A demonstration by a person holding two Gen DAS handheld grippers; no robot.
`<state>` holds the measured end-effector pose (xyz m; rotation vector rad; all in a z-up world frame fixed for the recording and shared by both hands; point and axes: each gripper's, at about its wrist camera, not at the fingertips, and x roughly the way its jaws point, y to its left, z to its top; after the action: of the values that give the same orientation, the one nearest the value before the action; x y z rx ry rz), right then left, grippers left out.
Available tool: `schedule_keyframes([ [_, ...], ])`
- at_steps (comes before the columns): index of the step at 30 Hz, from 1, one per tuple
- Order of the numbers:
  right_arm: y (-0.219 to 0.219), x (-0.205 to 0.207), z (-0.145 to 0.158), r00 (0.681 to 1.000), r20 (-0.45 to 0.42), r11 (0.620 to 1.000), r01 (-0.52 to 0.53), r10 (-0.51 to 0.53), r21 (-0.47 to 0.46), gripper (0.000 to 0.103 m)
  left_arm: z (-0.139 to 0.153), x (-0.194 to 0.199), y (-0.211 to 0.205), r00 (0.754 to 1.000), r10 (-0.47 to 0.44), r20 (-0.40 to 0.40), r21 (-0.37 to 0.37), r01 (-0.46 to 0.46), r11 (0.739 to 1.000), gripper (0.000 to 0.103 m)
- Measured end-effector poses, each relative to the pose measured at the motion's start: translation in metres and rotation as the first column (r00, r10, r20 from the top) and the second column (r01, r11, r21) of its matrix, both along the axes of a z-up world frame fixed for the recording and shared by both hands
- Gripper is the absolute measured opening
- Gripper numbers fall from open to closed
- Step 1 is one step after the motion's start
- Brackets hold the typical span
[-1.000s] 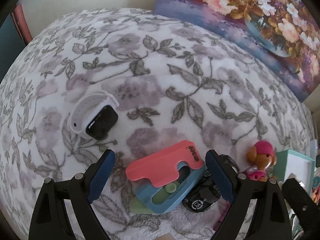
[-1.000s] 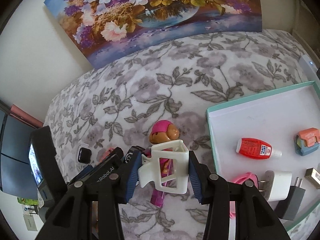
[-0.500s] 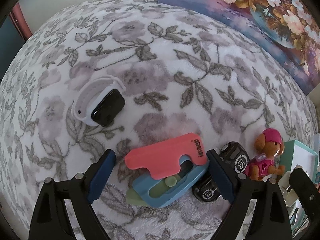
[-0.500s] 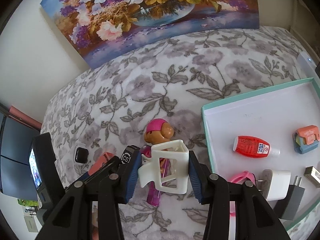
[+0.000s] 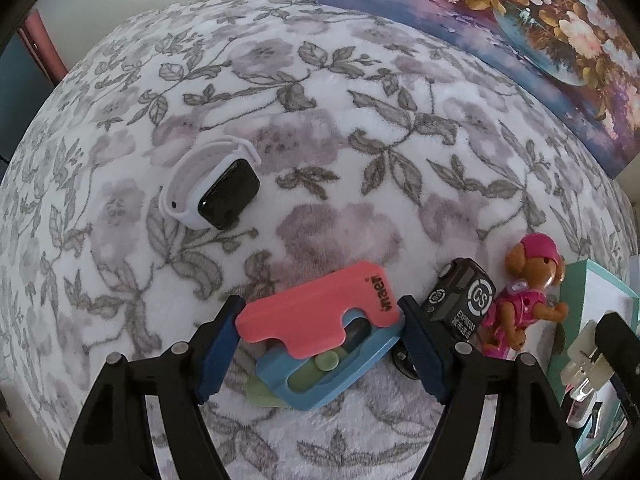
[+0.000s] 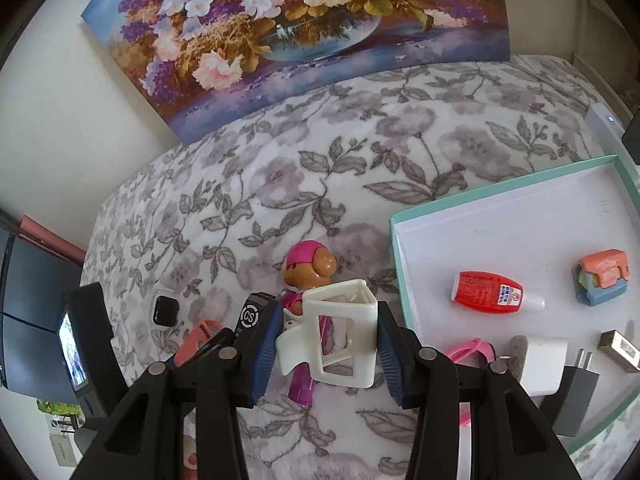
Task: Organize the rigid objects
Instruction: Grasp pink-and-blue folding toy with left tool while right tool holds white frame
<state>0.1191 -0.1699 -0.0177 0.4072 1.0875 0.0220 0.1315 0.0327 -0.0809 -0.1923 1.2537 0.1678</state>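
Because the tray collects sorted items, we clamp the white hair clip in our right gripper beside it, while our left gripper squeezes the pink-and-blue holder above the bed.

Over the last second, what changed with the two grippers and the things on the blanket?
The left gripper, shut on the pink and blue card holder, has lifted it a little: smartwatch and toy dog slid toward the middle of its view. The right gripper stays clamped on the white hair claw clip, drifting slightly. Tray contents unchanged.
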Motion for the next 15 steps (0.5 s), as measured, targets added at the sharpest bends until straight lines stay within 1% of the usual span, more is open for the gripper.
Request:
schedule_keyframes([
  [7, -0.009, -0.011, 0.011, 1.000, 0.011, 1.000, 0.009, -0.009, -0.008, 0.049, 0.023, -0.017, -0.010, 0.999, -0.011, 0.033, 0.005, 0.010, 1.000, 0.078],
  [11, -0.018, -0.019, 0.015, 0.999, -0.002, 0.999, 0.033, -0.033, -0.015, 0.049, 0.039, -0.029, -0.017, 0.998, -0.019, 0.062, 0.017, 0.018, 1.000, 0.078],
  [15, -0.028, -0.027, 0.018, 0.998, -0.007, 0.998, 0.056, -0.056, -0.012, 0.049, 0.059, -0.039, -0.022, 0.995, -0.023, 0.102, 0.010, 0.023, 1.000, 0.078],
])
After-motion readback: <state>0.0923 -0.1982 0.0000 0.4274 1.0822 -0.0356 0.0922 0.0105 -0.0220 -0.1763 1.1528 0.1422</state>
